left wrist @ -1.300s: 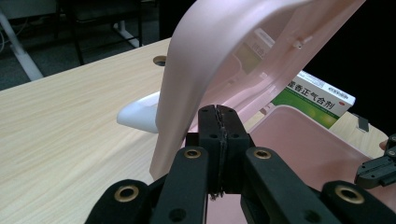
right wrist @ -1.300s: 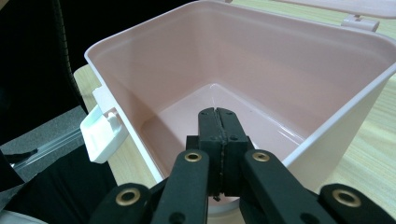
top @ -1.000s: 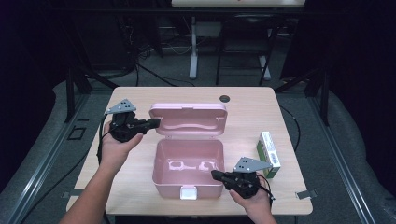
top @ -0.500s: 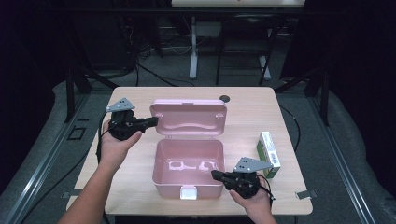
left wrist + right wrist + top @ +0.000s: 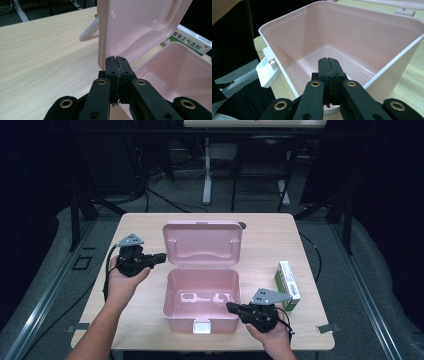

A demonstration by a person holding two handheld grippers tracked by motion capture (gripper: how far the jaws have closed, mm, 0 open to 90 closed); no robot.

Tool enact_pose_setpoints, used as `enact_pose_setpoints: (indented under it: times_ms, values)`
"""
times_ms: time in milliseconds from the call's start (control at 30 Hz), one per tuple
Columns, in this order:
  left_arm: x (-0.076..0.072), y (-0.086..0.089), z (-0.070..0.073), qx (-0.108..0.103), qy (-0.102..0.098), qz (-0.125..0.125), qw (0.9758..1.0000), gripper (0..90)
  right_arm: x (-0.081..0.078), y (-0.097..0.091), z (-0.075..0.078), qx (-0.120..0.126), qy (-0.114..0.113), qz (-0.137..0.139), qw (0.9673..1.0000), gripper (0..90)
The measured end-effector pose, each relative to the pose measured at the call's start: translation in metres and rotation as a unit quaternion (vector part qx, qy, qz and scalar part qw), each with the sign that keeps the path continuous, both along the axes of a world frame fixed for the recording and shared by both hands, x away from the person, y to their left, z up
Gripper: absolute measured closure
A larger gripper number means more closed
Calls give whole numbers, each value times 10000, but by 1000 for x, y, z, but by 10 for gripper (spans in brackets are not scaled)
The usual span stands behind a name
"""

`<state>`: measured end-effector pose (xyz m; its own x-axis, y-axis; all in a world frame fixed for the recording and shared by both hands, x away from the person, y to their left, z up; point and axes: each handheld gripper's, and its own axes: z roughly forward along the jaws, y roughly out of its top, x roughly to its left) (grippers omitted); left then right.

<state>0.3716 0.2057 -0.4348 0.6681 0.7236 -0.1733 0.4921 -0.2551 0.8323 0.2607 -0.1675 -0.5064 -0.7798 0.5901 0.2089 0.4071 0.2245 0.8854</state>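
A pink plastic box (image 5: 202,295) stands open at the middle of the table, its lid (image 5: 202,242) tilted up at the back. My left gripper (image 5: 161,258) is shut with nothing in it, its tips close to the lid's left edge (image 5: 105,37). My right gripper (image 5: 231,308) is shut and empty too, its tips (image 5: 328,62) at the box's front right corner, pointing over the rim (image 5: 387,72) into the bare inside. A white latch (image 5: 202,326) hangs on the box's front wall, the same latch (image 5: 268,72) sitting left of my jaws in the right gripper view.
A green and white carton (image 5: 287,285) lies on the table right of the box, partly behind my right gripper; the carton (image 5: 191,41) also peeks past the lid. A small dark round object (image 5: 242,225) sits behind the lid. Bare wood (image 5: 145,320) spreads left of the box.
My left gripper has sunk a little beside the lid's left edge. The right gripper and the box have stayed put.
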Motion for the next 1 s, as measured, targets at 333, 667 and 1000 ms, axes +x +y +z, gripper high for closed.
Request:
enact_pose_setpoints:
  times_ms: [333, 667, 1000]
  values:
    - [-10, 1, -25, 28, 222, -45, 9997, 836, -1, 0, 0, -29, -19, -26, 10000, 900]
    - [-9, -4, -41, -49, 385, -101, 9992, 831, -2, 1, 0, -70, -74, -30, 9999, 900]
    - [-8, -4, -42, -49, 369, -132, 9992, 837, -1, 1, 0, -57, -89, -16, 9999, 900]
